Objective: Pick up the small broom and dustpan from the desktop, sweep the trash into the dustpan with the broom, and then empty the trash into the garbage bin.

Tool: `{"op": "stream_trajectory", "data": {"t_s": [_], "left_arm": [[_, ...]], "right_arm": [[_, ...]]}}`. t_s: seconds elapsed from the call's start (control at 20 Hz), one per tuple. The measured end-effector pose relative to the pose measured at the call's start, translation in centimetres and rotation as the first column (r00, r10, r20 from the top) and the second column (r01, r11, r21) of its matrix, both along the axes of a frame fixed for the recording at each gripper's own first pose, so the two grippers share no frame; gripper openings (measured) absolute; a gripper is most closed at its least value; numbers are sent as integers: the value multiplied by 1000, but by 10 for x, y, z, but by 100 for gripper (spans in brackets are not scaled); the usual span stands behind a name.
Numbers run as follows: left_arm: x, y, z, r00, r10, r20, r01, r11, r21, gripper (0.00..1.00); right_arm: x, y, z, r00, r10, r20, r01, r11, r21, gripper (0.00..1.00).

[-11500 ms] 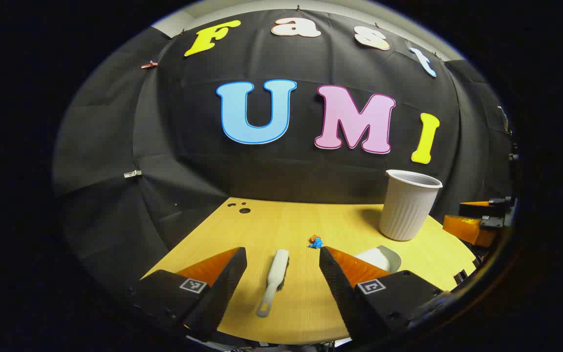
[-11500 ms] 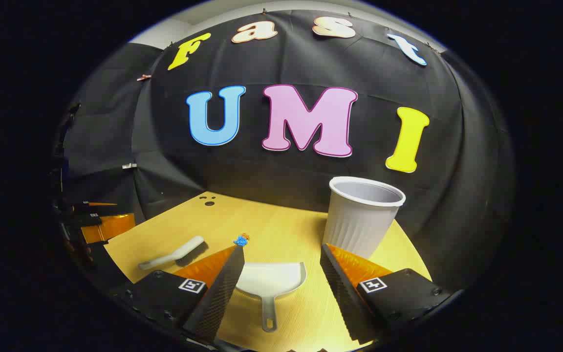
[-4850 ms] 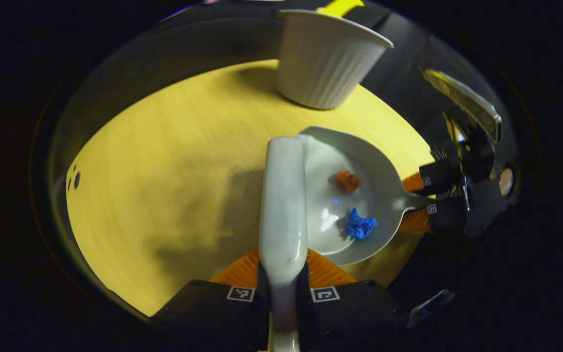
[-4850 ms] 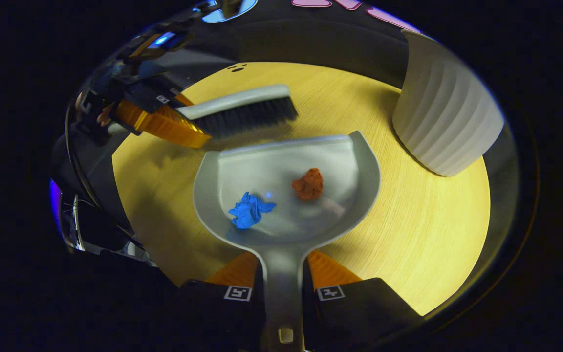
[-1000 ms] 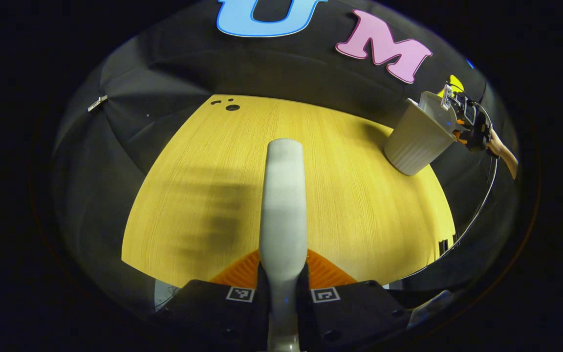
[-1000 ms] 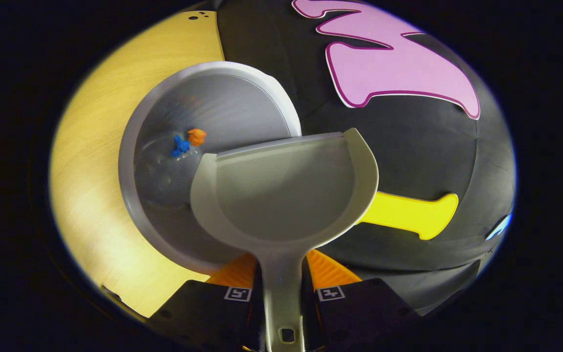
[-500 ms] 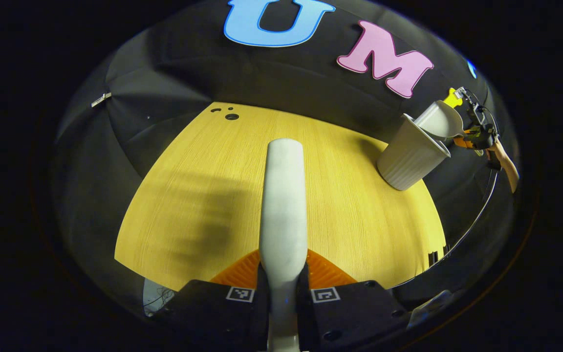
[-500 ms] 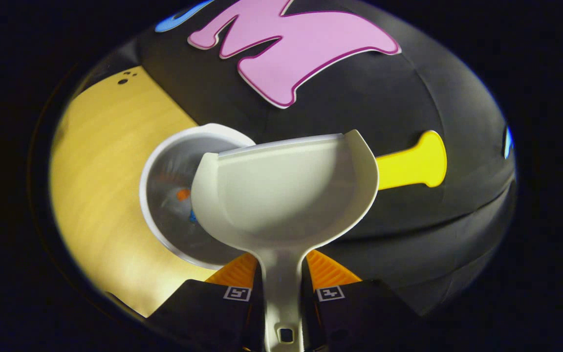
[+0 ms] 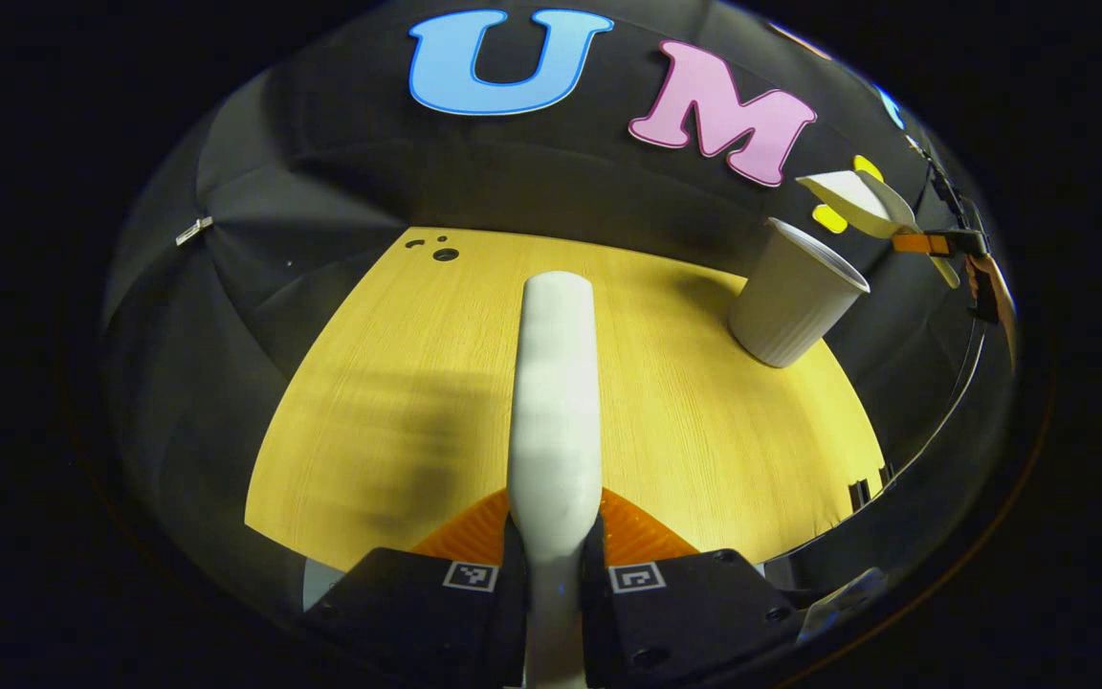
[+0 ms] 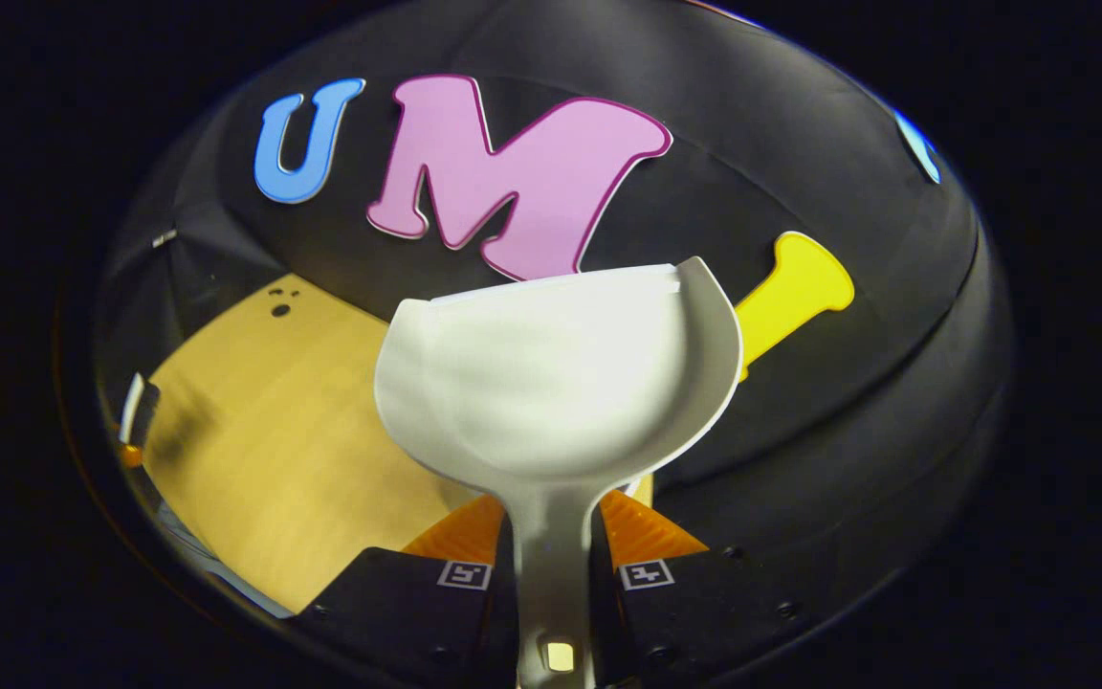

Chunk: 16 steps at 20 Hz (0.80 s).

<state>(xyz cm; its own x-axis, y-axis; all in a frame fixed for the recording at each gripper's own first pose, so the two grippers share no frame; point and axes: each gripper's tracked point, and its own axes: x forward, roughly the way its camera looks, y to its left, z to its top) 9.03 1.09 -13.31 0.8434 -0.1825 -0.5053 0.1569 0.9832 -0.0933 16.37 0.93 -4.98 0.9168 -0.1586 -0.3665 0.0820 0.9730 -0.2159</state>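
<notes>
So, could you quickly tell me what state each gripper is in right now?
Left gripper: shut on the pale plastic broom by its handle.
Right gripper: shut on the pale plastic dustpan by its handle; its pan looks empty.

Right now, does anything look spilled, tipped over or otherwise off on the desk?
Nothing stands out. The garbage bin stands upright on the desktop, with no scraps visible on the wood. The dustpan looks empty in the right claw, and the left claw grips the broom.

Pale broom (image 9: 556, 383) clamped, pointing forward over desktop; empty dustpan (image 10: 556, 383) gripped by handle, raised beside ribbed bin (image 9: 793, 294).
</notes>
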Motion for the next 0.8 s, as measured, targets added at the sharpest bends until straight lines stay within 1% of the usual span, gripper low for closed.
{"op": "stream_trajectory", "data": {"t_s": [0.05,0.1,0.2,0.25,0.3,0.45,0.5,0.55,0.6,0.65,0.7,0.75,0.8], "left_arm": [[0,-4,-2,1000,-7,0,7,1000,4,27],[1,-7,-4,1000,-13,2,13,1000,11,28],[3,-13,-8,1000,-21,10,20,999,28,29],[6,-16,-11,1000,-24,13,24,999,32,29],[7,-19,-14,1000,-29,12,29,999,34,29],[17,-22,-28,1000,-27,6,26,998,52,28],[20,-22,-34,1000,-26,-1,26,998,55,29],[24,-22,-39,1000,-24,-8,25,998,59,28],[29,-21,-45,1000,-19,-15,20,998,63,28],[32,-21,-51,999,-19,-27,20,998,65,29],[37,-22,-57,999,-19,-38,21,997,70,28],[41,-23,-62,999,-21,-44,24,997,75,28],[45,-24,-68,998,-23,-55,27,997,78,28]], "right_arm": [[-7,18,-6,1000,20,7,-20,999,42,34],[-13,33,-13,999,37,13,-38,996,79,30],[-22,63,-32,998,70,6,-70,984,161,30],[-27,80,-41,996,93,-2,-91,975,200,34],[-33,97,-52,993,119,-10,-113,967,228,34],[-44,138,-89,984,176,-39,-160,951,265,33],[-46,152,-104,981,190,-48,-169,944,283,30],[-49,167,-119,977,206,-56,-179,934,310,34],[-52,181,-136,974,218,-68,-182,923,340,34],[-54,193,-154,970,228,-87,-182,913,366,34],[-55,203,-171,966,235,-106,-178,907,382,34],[-59,209,-187,964,235,-122,-170,904,391,29],[-61,216,-203,963,233,-134,-163,901,402,33]]}}
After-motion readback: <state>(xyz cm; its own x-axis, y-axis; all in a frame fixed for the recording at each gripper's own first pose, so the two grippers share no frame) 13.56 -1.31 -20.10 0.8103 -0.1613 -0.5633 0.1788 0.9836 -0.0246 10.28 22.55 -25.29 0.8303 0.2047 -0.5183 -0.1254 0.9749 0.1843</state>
